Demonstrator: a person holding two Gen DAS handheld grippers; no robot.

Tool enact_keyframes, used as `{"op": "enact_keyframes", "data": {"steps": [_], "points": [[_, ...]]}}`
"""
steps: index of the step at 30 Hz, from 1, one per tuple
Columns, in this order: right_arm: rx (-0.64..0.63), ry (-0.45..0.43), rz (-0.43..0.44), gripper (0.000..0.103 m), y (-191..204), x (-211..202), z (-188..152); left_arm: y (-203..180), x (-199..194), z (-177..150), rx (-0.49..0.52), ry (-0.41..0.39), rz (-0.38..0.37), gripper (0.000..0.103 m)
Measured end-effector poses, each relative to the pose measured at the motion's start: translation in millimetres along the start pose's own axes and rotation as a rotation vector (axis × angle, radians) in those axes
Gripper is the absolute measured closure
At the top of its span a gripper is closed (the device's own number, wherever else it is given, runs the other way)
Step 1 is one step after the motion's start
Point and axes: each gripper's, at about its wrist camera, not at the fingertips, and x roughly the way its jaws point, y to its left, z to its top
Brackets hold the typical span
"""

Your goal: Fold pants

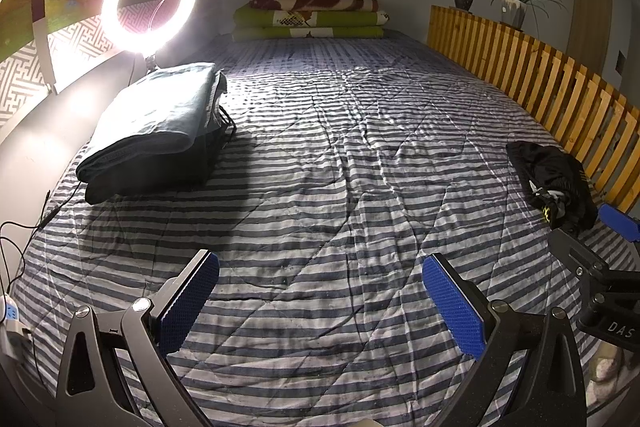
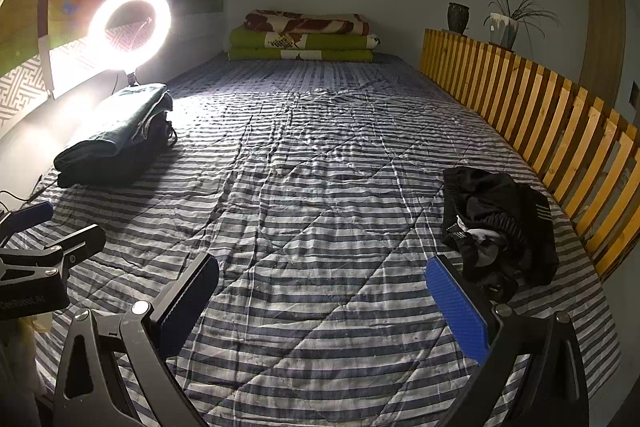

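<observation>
Black pants [image 2: 498, 227] are lying crumpled in a heap on the striped bed [image 2: 320, 187], right side, near the wooden rail [image 2: 540, 115], just beyond the right tongs [image 2: 322, 303]. Right tongs are spread wide, hovering over bare bedding, gripping nothing; left tongs [image 1: 320, 303] are likewise spread and empty, well apart from the pants [image 1: 554, 183]. Fabric is looking thin, soft and light, probably a slick sports weave, so it is likely going limp and sliding when lifted and not holding a crease by itself. The ribbed waistband edge at the heap's far left is looking like the firmest spot to pinch; a white label is showing in the middle. Folded pile [image 2: 114, 139] is sitting on the left by the ring light [image 2: 130, 27].
</observation>
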Motion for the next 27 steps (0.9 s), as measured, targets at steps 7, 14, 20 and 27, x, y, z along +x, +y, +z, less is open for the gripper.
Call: {"op": "enact_keyframes", "data": {"steps": [7,14,20,27], "points": [[0.000,0.009,-0.001,0.001,0,3,-1,-2,3,0,0.000,0.005,0.000,0.000],[0.001,0.011,-0.002,0.001,-1,3,0,-1,3,0,-0.001,0.005,0.000,0.000],[0.015,0.030,-0.019,0.001,-11,16,-1,-1,7,0,-0.008,0.014,0.003,0.000],[0.096,0.082,-0.050,0.001,-56,43,0,2,16,1,-0.014,0.024,-0.006,0.000]]}}
